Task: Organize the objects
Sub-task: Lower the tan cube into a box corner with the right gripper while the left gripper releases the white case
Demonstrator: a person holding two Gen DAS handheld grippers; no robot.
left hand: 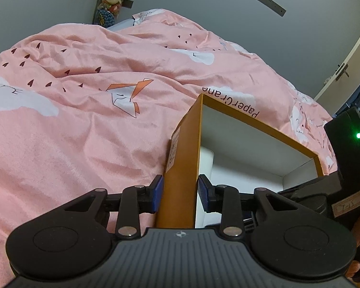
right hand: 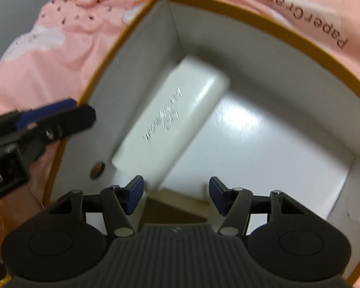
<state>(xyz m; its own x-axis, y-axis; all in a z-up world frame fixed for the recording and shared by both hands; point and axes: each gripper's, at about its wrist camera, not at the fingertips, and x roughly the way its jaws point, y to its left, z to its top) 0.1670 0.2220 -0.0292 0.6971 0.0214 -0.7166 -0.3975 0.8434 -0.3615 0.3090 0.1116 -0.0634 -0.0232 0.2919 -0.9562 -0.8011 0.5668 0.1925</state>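
A white box (right hand: 172, 124) lies inside a bigger orange box (right hand: 103, 81) with white walls. The white box leans into the far left corner, one end up against the wall. It has small raised marks on top, but the picture is too blurry to read them. The orange box sits on a bed with a pink blanket (left hand: 84, 120).

The left hand-held gripper (left hand: 178, 192) pinches the left wall of the orange box, one blue pad outside and one inside. I think it is holding the box steady. The right hand-held gripper (right hand: 176, 195) hangs over the open box with its pads spread wide and nothing between them. The near end of the white box is just in front of it.

This looks like the step of putting things into the box. I cannot tell if the white box is being put down or is about to be picked up. If more things go in, the next move needs the right hand-held gripper to lift clear of the walls while the left one keeps the box from sliding on the soft blanket.

The near wall of the orange box is hidden under the right hand-held gripper. A small round brownish spot (right hand: 97, 168) shows on the inner left wall; I cannot tell what it is. Some soft toys (left hand: 111, 0) hang far off by the wall.
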